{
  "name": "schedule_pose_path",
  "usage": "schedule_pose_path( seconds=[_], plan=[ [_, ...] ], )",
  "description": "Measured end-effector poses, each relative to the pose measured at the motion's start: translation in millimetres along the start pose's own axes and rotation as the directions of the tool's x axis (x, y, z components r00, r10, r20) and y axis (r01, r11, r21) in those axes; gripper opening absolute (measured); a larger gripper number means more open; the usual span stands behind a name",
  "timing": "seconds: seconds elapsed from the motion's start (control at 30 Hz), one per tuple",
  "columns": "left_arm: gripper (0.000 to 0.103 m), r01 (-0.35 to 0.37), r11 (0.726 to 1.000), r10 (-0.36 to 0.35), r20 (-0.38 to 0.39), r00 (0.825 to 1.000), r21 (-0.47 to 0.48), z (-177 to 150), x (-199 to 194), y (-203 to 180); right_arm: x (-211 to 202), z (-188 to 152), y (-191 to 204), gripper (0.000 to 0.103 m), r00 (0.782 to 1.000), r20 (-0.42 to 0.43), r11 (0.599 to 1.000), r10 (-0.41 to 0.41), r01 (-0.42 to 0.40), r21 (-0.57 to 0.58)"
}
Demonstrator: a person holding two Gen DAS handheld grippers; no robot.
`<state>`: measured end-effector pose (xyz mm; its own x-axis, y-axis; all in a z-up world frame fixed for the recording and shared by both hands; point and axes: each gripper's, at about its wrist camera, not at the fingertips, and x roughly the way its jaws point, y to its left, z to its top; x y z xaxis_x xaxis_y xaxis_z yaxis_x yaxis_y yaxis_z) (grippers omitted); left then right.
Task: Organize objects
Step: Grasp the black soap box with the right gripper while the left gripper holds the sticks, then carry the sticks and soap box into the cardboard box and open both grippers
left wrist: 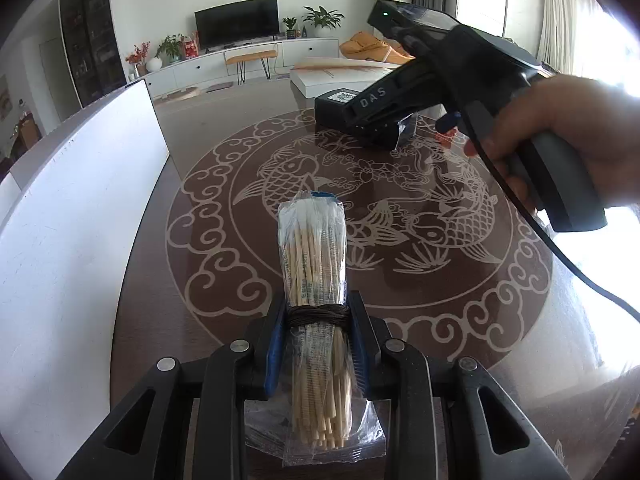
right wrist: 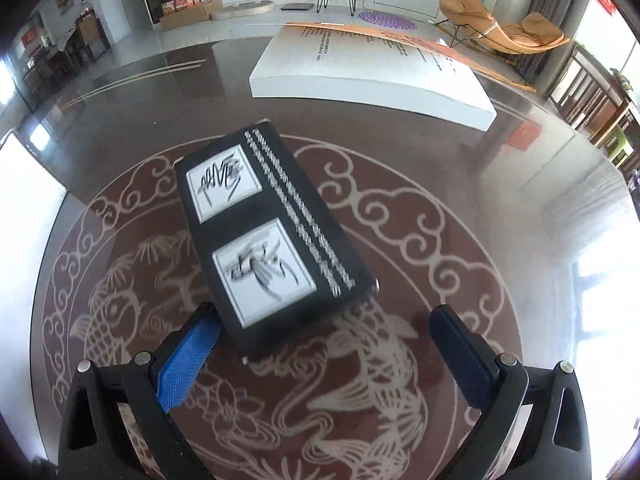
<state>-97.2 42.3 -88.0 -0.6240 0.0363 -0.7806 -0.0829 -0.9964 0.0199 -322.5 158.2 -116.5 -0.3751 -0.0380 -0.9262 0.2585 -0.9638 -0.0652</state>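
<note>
Gripping that stick bundle [left wrist: 316, 280] at the twine, your left claw [left wrist: 318, 344] is clamped tight; it's light but slippery in plastic. Your right claw [right wrist: 324, 356] hangs wide apart over the black box [right wrist: 272, 236] on the table [right wrist: 500, 184]. It looks rigid, so grab across its short sides.

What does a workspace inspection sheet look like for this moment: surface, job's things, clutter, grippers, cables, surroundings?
Surface: dark glossy table with a carp and cloud pattern.
Job's things: wrapped chopstick bundle, tied with dark cord; black box with two white calligraphy panels lying flat; large white flat box behind it.
Clutter: white board at the table's left edge.
Grippers: left gripper shut on the bundle; right gripper open above the black box, which it does not touch.
Cables: black cable trailing from the right gripper.
Surroundings: living room, television, potted plants, orange lounge chair.
</note>
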Motion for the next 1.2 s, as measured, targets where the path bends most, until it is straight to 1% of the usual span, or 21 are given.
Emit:
schedule_pose_path(
  seconds=[0.03,0.07,0.1,0.13,0.2,0.3,0.37,0.47,0.57,0.63,0.73,0.77,0.8,0.83,0.87,0.97,1.0,1.03,1.07,1.1,1.2],
  plan=[
    [0.029,0.001,1.000,-0.001,0.000,1.000,0.000,0,0,0,1,6,6,0.103,1.000,0.002,0.999,-0.020,0.020,-0.030],
    [0.029,0.001,1.000,-0.001,0.000,1.000,0.000,-1,0,1,-1,9,12,0.098,1.000,0.022,0.998,-0.021,0.022,-0.064],
    [0.029,0.000,1.000,0.000,0.000,1.000,0.000,0,0,0,-5,9,15,0.069,0.998,0.050,0.996,0.043,-0.039,-0.081],
    [0.029,0.001,1.000,-0.001,0.001,1.000,-0.001,0,0,0,-6,7,15,0.063,0.997,0.051,0.995,0.058,-0.054,-0.081],
    [0.029,0.001,1.000,-0.001,0.000,1.000,0.000,0,0,0,-12,-5,13,0.060,0.995,0.078,0.995,0.057,-0.051,-0.082],
    [0.029,0.002,1.000,-0.002,0.000,1.000,-0.001,0,0,1,-24,-41,-6,0.060,0.992,0.103,0.998,0.067,-0.066,-0.012],
    [0.029,0.001,1.000,-0.001,0.000,1.000,0.000,-1,0,2,-36,-72,-16,0.060,0.993,0.109,0.999,0.035,-0.038,0.025],
    [0.029,0.007,1.000,-0.007,0.001,1.000,-0.003,-1,-1,2,-61,-131,-23,0.061,0.995,0.095,0.997,0.016,-0.022,0.070],
    [0.028,0.054,0.998,-0.054,0.003,0.999,-0.034,-12,-10,6,-91,-197,-23,0.061,0.997,0.072,0.996,0.015,-0.021,0.092],
    [0.028,0.071,0.997,-0.071,0.002,0.997,0.010,-29,-24,-3,-109,-238,-17,0.061,0.999,0.050,0.996,0.019,-0.023,0.091],
    [0.029,0.080,0.994,-0.080,0.000,0.997,0.075,-53,-44,-15,-126,-273,-10,0.062,1.000,0.017,0.996,0.022,-0.023,0.086],
    [0.033,0.081,0.993,-0.082,0.001,0.997,0.086,-58,-47,-17,-132,-282,-12,0.064,1.000,0.005,0.996,0.026,-0.026,0.090],
    [0.048,0.074,0.993,-0.074,-0.001,0.997,0.094,-60,-49,-18,-132,-284,-13,0.072,1.000,-0.006,0.996,0.027,-0.027,0.090],
    [0.058,0.065,0.993,-0.065,-0.007,0.998,0.094,-59,-49,-17,-131,-285,-12,0.077,1.000,-0.010,0.996,0.028,-0.027,0.088],
    [0.073,0.061,0.994,-0.059,-0.025,0.998,0.088,-59,-47,-16,-131,-286,-12,0.078,1.000,-0.009,0.996,0.028,-0.027,0.089],
    [0.076,0.073,0.995,-0.069,-0.054,0.996,0.075,-53,-40,-10,-131,-284,-11,0.078,0.999,-0.009,0.996,0.041,-0.040,0.083],
    [0.075,0.081,0.994,-0.076,-0.054,0.996,0.080,-50,-38,-10,-131,-286,-12,0.068,0.999,0.004,0.996,0.047,-0.047,0.082],
    [0.062,0.082,0.993,-0.078,-0.044,0.996,0.085,-48,-37,-11,-132,-292,-15,0.059,0.999,0.011,0.996,0.040,-0.041,0.081],
    [0.029,0.094,0.991,-0.092,-0.029,0.995,0.093,-45,-38,-12,-133,-293,-17,0.059,0.998,0.011,0.994,0.061,-0.062,0.093],
    [0.027,0.083,0.991,-0.080,-0.031,0.996,0.103,-43,-38,-15,-133,-293,-20,0.059,0.996,0.011,0.990,0.084,-0.085,0.116],
    [0.027,0.136,0.989,-0.135,-0.019,0.991,0.056,-37,-45,-9,-146,-296,-26,0.059,0.988,0.021,0.971,0.154,-0.155,0.181]
  ],
)
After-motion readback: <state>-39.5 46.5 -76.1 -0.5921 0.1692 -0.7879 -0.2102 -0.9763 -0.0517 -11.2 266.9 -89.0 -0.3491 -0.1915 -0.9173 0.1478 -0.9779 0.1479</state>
